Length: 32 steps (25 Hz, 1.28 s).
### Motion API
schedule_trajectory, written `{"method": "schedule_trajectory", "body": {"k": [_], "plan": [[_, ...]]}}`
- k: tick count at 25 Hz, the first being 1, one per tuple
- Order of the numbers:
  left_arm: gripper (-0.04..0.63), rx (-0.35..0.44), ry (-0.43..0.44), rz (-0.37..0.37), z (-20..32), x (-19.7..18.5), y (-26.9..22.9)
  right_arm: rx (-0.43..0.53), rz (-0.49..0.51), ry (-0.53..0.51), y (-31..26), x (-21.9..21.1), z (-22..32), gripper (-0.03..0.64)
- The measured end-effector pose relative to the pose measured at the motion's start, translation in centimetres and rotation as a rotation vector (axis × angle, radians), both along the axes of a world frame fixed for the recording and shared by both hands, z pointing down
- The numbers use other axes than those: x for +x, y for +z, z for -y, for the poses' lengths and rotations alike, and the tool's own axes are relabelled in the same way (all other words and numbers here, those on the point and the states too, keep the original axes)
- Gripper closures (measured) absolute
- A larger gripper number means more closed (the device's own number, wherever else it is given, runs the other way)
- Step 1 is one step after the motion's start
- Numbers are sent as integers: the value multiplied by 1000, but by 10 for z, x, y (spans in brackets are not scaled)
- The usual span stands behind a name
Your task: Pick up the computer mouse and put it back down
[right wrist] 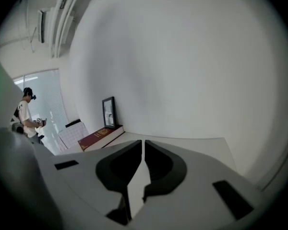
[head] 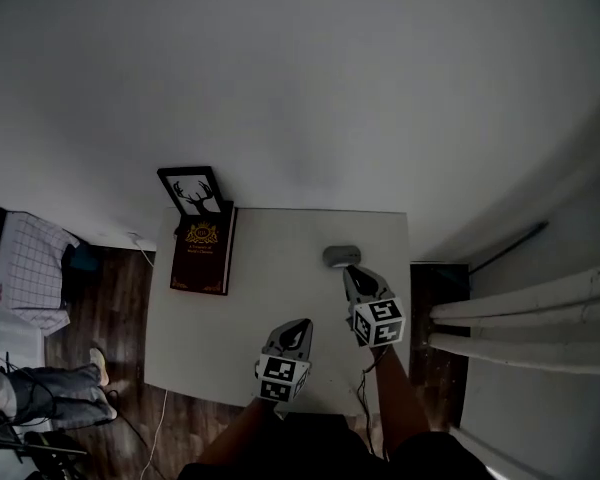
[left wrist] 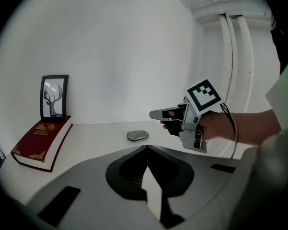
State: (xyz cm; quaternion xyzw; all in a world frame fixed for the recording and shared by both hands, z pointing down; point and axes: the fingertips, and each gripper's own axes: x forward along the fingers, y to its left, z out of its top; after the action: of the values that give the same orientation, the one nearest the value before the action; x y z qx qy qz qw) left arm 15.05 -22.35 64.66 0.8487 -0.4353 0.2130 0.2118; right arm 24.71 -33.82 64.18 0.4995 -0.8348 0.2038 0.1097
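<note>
Mouse: the grey oval computer mouse (head: pixel 341 256) lies flat on the white square table (head: pixel 280 298), near the table's far right edge, and nothing is gripping it.
Right gripper: the right gripper (head: pixel 350 270) hovers above the table just on the near side of the mouse. Its jaws are pinched to a thin slit with nothing between them.
Left gripper: the left gripper (head: pixel 302 324) is over the table's near edge. Its jaws are closed tip to tip and empty.
Book: a dark red hardcover book with a gold emblem (head: pixel 202 248) lies flat at the table's far left.
Frame: a black picture frame (head: pixel 192 190) stands upright at the table's far left corner, behind the book. It holds an antlered-stag print.
</note>
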Motion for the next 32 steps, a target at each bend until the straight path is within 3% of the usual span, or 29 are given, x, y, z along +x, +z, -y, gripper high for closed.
{"method": "schedule_trajectory", "body": {"k": [7, 13, 23, 28, 32], "plan": [[595, 60, -25, -51, -32, -24, -27, 138, -127, -29, -48, -40, -81, 597], [595, 144, -36, -106, -68, -49, -57, 189, -175, 4, -76, -64, -159, 597], [595, 250, -60, -148, -188, -106, -90, 295, -266, 85, -109, -106, -312, 597], [595, 266, -62, -202, -232, -114, -114, 378, -276, 131, -154, -103, -374, 597], [595, 340, -22, -225, -249, -98, -151, 450, -268, 182, -187, -84, -399, 597]]}}
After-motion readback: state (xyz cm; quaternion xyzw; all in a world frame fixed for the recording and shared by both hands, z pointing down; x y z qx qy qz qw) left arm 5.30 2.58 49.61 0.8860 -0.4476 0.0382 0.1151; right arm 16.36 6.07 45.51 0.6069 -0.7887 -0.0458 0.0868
